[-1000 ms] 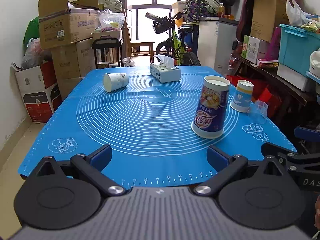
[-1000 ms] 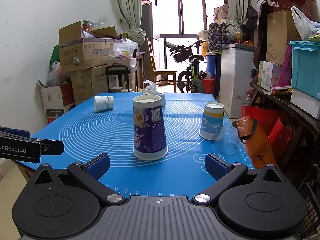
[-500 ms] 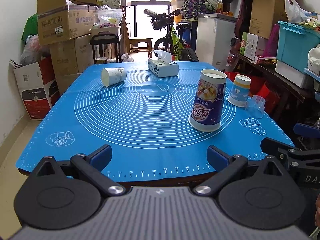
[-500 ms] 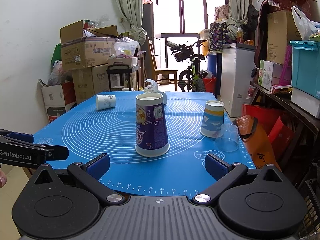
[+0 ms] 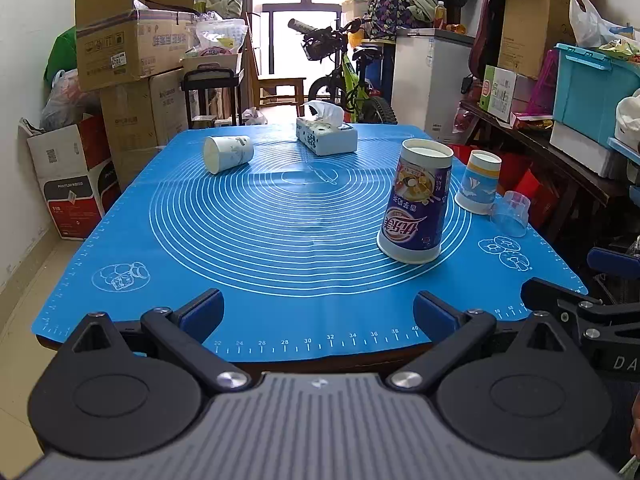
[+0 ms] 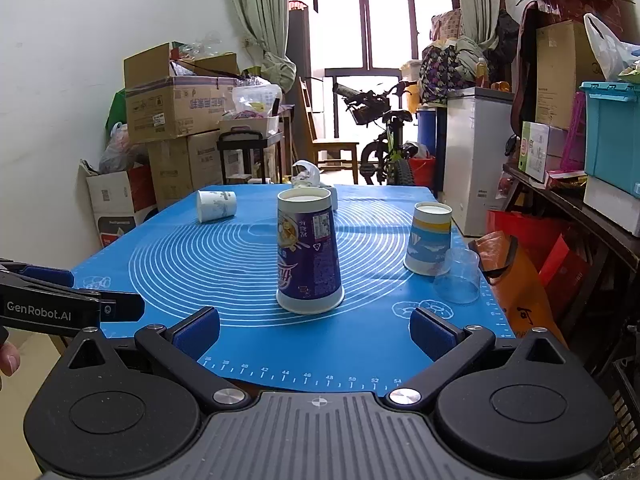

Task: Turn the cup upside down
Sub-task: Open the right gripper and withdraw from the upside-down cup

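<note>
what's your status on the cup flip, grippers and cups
Left gripper and right gripper open, empty, off the mat. Tall purple cup inverted; white cup on its side, far left. Nothing in the way.

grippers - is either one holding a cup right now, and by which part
Nothing is held. The left gripper and right gripper are both open with empty jaws, short of the purple cup.
</note>
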